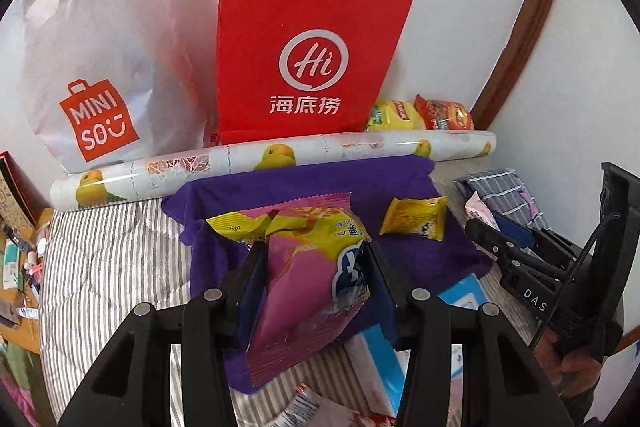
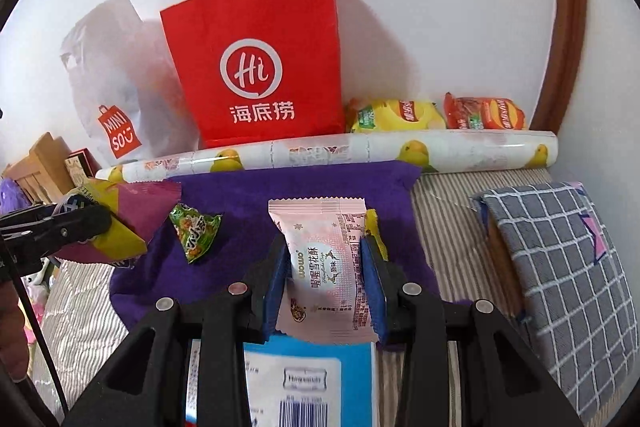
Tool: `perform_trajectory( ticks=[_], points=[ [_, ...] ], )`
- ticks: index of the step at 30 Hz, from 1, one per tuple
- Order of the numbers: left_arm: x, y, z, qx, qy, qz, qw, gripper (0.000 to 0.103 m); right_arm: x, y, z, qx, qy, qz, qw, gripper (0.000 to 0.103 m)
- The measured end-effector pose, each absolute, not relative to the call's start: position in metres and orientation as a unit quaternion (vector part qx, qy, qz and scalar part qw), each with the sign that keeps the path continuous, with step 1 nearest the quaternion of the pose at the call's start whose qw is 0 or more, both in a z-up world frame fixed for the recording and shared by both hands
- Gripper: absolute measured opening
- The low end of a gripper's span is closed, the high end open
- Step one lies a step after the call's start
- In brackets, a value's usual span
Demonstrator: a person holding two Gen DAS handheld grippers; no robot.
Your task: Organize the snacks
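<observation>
In the left wrist view my left gripper (image 1: 314, 247) is shut on a pink and yellow snack packet (image 1: 304, 299), held above a purple cloth (image 1: 400, 183). A small yellow packet (image 1: 414, 219) lies on that cloth. My right gripper (image 2: 324, 243) is shut on a pale pink snack packet (image 2: 326, 279), also over the purple cloth (image 2: 280, 187). A green packet (image 2: 196, 231) lies on the cloth to its left. Further left, the left gripper (image 2: 80, 223) shows with its pink and yellow packet (image 2: 132, 211). A red paper bag (image 1: 308, 55) (image 2: 256, 67) stands upright against the wall behind.
A white plastic shopping bag (image 1: 100, 67) leans left of the red one. A fruit-printed roll (image 1: 280, 159) lies along the wall. Yellow (image 2: 396, 115) and red (image 2: 484, 113) chip bags sit behind it. A grey checked cushion (image 2: 560, 259) lies right, a blue-white package (image 2: 308, 379) below.
</observation>
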State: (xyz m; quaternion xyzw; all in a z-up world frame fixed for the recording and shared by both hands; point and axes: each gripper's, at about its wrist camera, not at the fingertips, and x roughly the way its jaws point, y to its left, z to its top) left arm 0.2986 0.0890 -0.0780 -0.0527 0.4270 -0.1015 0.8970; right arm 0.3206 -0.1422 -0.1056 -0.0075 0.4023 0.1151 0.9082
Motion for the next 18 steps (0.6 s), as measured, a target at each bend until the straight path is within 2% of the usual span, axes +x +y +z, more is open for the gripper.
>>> perform_trajectory(
  ticks=[18],
  points=[
    [0.335,0.093,-0.115,-0.055,0.451,-0.09,0.886,0.046,0.364,-0.129,-0.142,-0.026,0.431,0.123,0.893,0.036]
  ],
)
